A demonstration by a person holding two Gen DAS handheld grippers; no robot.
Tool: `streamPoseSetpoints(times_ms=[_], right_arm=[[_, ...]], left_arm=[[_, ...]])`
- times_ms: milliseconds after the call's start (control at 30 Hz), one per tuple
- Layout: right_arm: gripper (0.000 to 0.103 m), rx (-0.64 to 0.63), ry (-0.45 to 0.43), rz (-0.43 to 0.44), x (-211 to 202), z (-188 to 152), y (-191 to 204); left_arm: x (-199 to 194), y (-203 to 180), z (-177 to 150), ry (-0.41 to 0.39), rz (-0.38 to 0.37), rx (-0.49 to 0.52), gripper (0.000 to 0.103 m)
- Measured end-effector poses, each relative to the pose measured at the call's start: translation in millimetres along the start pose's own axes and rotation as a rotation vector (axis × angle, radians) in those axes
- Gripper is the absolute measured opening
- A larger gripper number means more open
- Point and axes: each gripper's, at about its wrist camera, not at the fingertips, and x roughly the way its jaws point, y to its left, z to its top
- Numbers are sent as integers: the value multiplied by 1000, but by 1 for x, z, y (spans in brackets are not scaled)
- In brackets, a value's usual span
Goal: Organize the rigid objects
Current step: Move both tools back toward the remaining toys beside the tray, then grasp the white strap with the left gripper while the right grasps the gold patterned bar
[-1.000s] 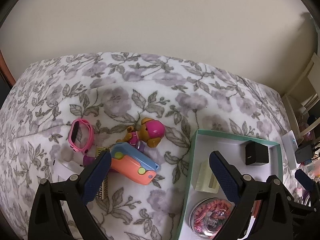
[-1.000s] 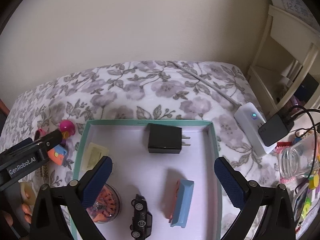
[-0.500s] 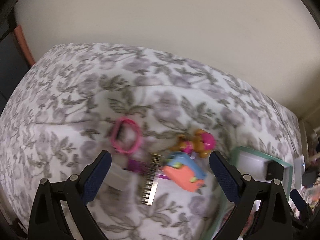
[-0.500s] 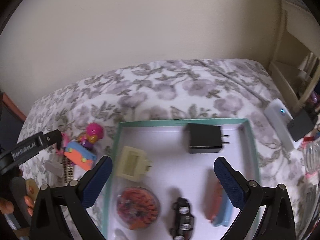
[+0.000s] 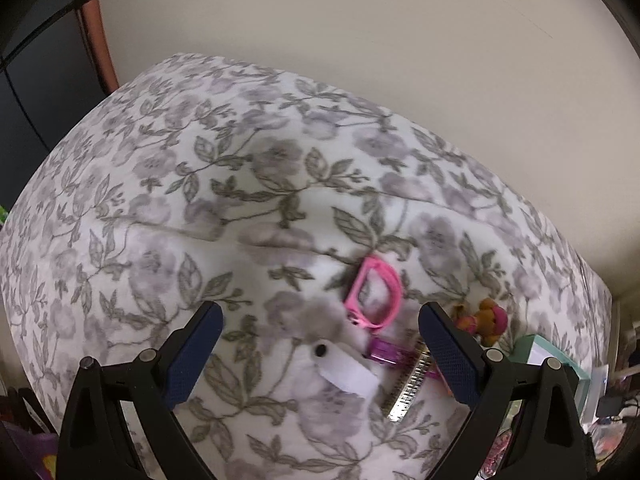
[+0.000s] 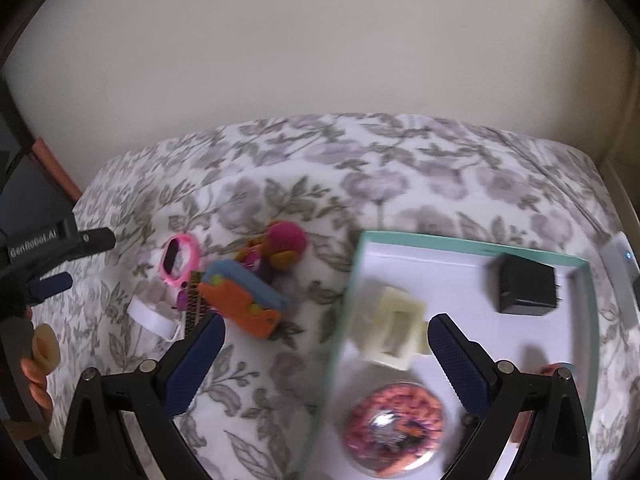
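**Left gripper lines up on the loose pile beside the tray**

Both tools are spread wide and carry nothing. The left gripper (image 5: 320,344) hovers over the floral bedspread (image 5: 200,184) with a white rectangular block (image 5: 346,368) lying between its fingers, nearest of the loose items. Just beyond the block sit a pink child's watch (image 5: 374,298), a purple piece (image 5: 386,351) and a spiral-bound strip (image 5: 408,388). A toy pup figure (image 5: 486,320) lies further right, near the teal tray's corner (image 5: 540,350).

The right gripper (image 6: 324,344) straddles the teal tray's left wall (image 6: 340,340). The tray already holds a cream plastic block (image 6: 394,328), a black plug adapter (image 6: 524,290) and a round clear case of pink-orange bits (image 6: 394,426). An orange-and-blue toy (image 6: 244,300) lies outside it, touching the pup figure.

The step in hand looks like picking 1 loose item for the tray — probably the white block. To do it well, descend squarely so the pads close on its 2 long flat sides, and press only lightly into the soft bedding. Keep clear of the purple piece touching its far end — a skewed close could drag both.

The only legible writing is "GenRobot.AI", printed on the left tool's body (image 6: 36,244).
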Motion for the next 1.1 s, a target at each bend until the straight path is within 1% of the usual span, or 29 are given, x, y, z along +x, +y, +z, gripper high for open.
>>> streamPoseSetpoints(times_ms=[100, 233, 467, 567, 700, 800, 867, 933, 1000, 1100], right_arm=[[102, -31, 15, 6, 8, -1, 15], [101, -58, 46, 20, 22, -4, 34], [96, -96, 95, 62, 41, -12, 59], [91, -108, 114, 75, 46, -16, 66], [84, -107, 132, 113, 50, -19, 73], [81, -109, 141, 118, 54, -22, 76], [80, -113, 136, 108, 55, -22, 77], [75, -113, 130, 110, 54, -22, 78], [63, -98, 128, 132, 55, -21, 77], [60, -88, 139, 145, 59, -22, 78]], left_arm=[[4, 9, 2, 18, -13, -18, 98], [18, 13, -1, 62, -13, -20, 98], [46, 15, -9, 146, -28, -30, 98], [54, 18, -11, 172, -34, -38, 98], [60, 20, -13, 193, -34, -38, 98], [66, 20, -16, 208, -40, -39, 98], [70, 18, -18, 218, -45, -31, 98], [73, 15, -21, 221, -45, -12, 98], [78, 12, -23, 233, -41, 1, 98], [82, 8, -26, 247, -49, 9, 98]])
